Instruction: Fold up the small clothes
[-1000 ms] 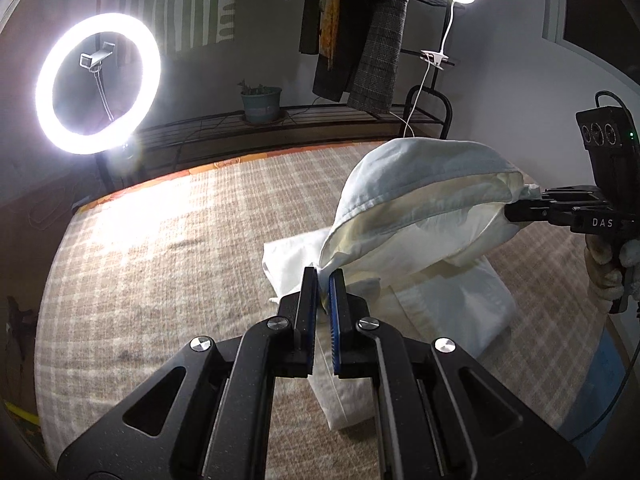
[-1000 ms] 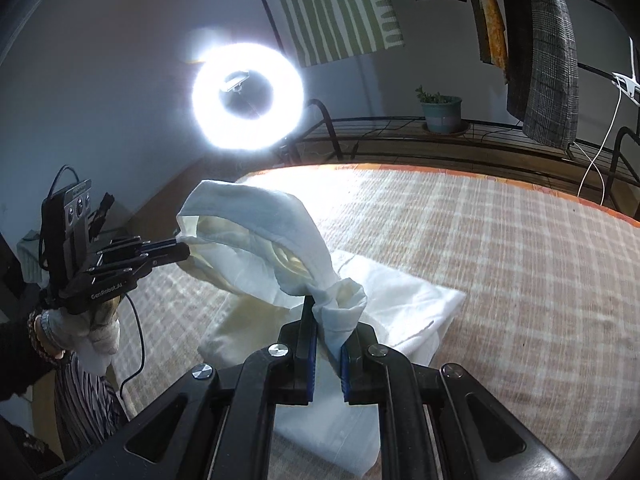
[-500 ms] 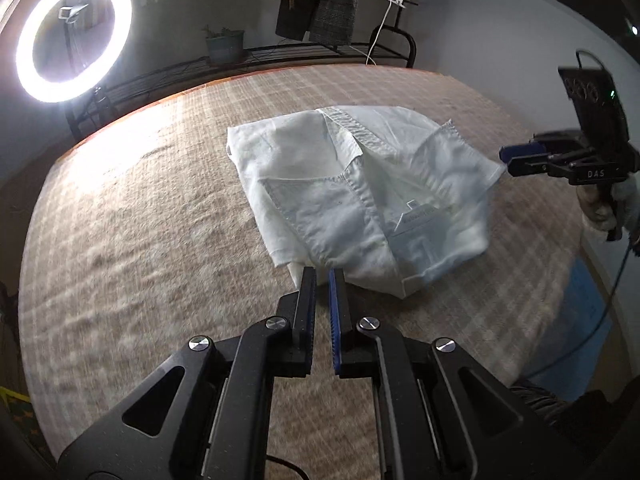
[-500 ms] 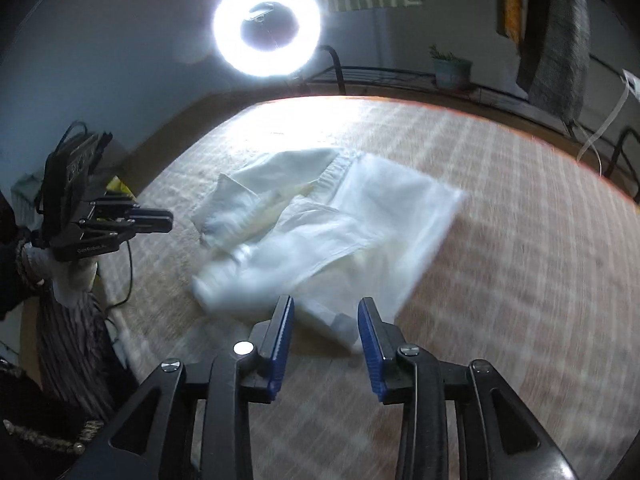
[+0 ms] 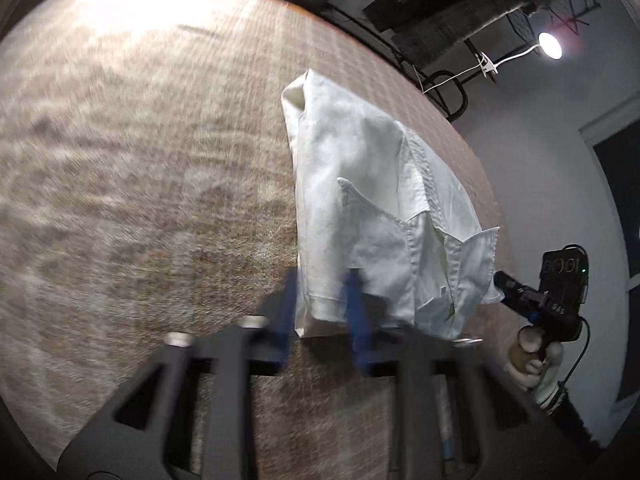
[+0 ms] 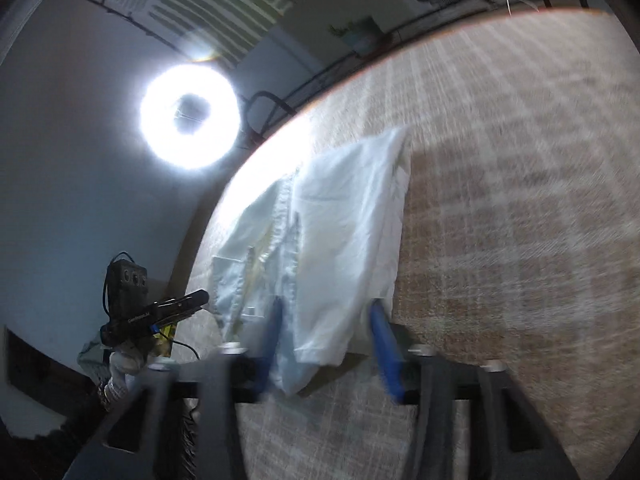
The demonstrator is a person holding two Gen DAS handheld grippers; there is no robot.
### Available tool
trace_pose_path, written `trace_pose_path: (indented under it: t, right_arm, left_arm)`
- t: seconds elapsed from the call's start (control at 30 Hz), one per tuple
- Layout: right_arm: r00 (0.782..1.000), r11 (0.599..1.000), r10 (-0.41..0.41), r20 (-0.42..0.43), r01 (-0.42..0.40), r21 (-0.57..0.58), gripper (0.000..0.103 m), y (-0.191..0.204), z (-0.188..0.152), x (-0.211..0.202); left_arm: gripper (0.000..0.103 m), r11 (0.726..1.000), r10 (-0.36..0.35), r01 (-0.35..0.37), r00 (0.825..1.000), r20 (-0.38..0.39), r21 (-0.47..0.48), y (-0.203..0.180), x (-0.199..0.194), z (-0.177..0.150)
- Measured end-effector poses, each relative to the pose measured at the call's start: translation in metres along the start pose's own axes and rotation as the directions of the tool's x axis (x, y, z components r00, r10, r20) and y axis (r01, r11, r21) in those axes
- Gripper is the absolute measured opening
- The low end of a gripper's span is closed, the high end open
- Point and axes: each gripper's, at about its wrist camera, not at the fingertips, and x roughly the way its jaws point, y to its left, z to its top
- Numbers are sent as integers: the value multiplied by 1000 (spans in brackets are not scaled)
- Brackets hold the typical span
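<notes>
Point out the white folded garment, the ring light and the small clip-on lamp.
White folded cotton garment [image 5: 360, 208], left wrist view: the flat upper panel beside the stitched seam.
Round glowing ring light [image 6: 156, 124], right wrist view: the left side of its bright band.
Small clip-on lamp [image 5: 550, 45], left wrist view: its lit head.

1 white garment [image 5: 372, 216], 2 hand-held grippers, left [image 5: 322, 312] and right [image 6: 328, 340], 1 ring light [image 6: 189, 116], 1 checked cloth [image 5: 140, 200]

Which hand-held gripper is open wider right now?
The right hand-held gripper: its blue fingers stand clearly farther apart than those of the left hand-held gripper. Both are open at the near edge of the shirt.
</notes>
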Motion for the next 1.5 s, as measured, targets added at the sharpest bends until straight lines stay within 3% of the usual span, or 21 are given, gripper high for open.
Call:
trace_pose_path:
  t: [0.07,0.17,0.2,0.3,0.4,0.47,0.63,0.67,0.7,0.77,0.93,1.07,1.17,1.3,1.4,1.5]
  right_arm:
    - [999,999,25,-31,-24,28,3,-4,1,11]
    - [999,999,45,-1,-45,-4,1,5,7,-1]
    - [999,999,53,11,-53,-13,0,7,8,-6]
    - [998,999,52,23,-51,-14,0,3,11,-16]
    - [999,1000,-9,-33,9,-2,0,-11,2,-1]
    - [995,997,-74,-64,72,-30,0,-12,-6,12]
    - [989,988,-132,-71,126,-92,0,1,-4,15]
    - [983,981,-165,-79,155,-120,7,8,-2,14]
    - [976,970,-205,-78,192,-148,10,14,1,13]
    - [963,946,-266,-33,255,-199,27,30,3,-1]
    - [959,923,-263,103,281,-262,28,63,27,-18]
    - [958,884,-248,146,285,-370,28,99,43,5]
    - [953,859,-268,140,302,-414,28,109,61,34]
    - [953,860,-289,96,302,-411,28,101,76,73]
    - [939,846,-339,64,334,-416,27,87,75,94]
    - [915,825,-403,20,372,-426,24,66,69,109]
  left_arm:
    - [1,1000,-24,25,1000,13,-10,-2,-1,1]
    - [1,991,-121,123,992,44,-47,-5,-20,1]
    - [1,991,-124,127,991,52,-49,-6,-25,1]
    - [1,998,-57,58,998,33,-28,-1,-21,-2]
    - [1,1000,27,-27,1000,-15,-15,5,-2,-10]
    - [1,997,68,-67,998,-10,27,0,4,-14]
    - [2,978,161,-162,987,14,131,-20,-6,-17]
    - [2,971,181,-182,983,25,157,-25,-11,-16]
    - [2,965,188,-194,981,48,179,-30,-18,-17]
    - [2,954,198,-213,976,93,210,-40,-33,-16]
    - [3,932,188,-231,967,172,279,-62,-42,5]
    - [3,919,202,-257,959,201,300,-71,-19,44]
    - [3,919,207,-267,953,223,291,-68,0,64]
    - [3,922,219,-267,957,190,280,-59,30,78]
    - [3,922,252,-279,959,132,269,-45,55,75]
    - [3,916,247,-277,959,138,289,-38,55,69]
